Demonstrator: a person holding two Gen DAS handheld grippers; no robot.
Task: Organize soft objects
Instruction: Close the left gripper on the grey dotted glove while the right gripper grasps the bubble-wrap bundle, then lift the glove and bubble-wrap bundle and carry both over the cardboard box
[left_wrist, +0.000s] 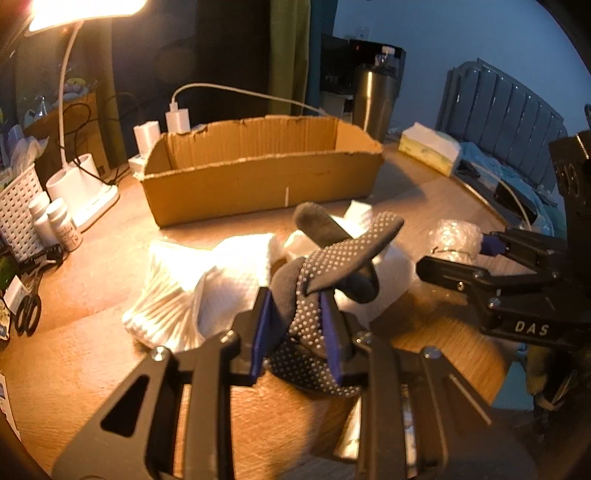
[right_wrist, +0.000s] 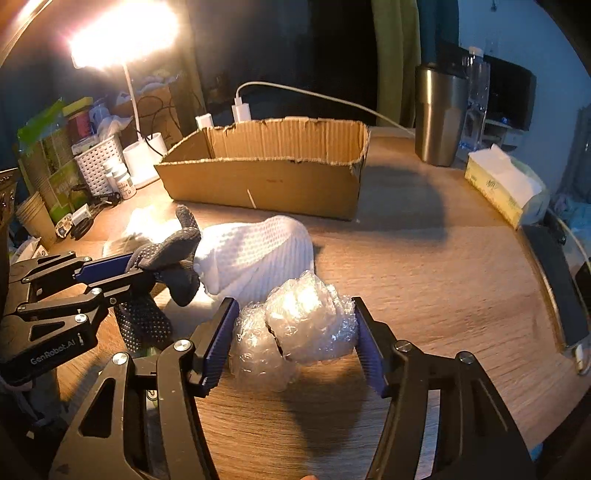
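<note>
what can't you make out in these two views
- Box floor: both views, hidden by its near wall.
- Glove cuff: left wrist view, cut off behind the left claw.
- Bubble wrap far side: left wrist view, behind the right claw; whether both its pads press: right wrist view, unclear.
- Bottle labels: too small, lamp glare.

Lit desk lamp, steel tumbler, tissue pack, white basket, scissors
</note>
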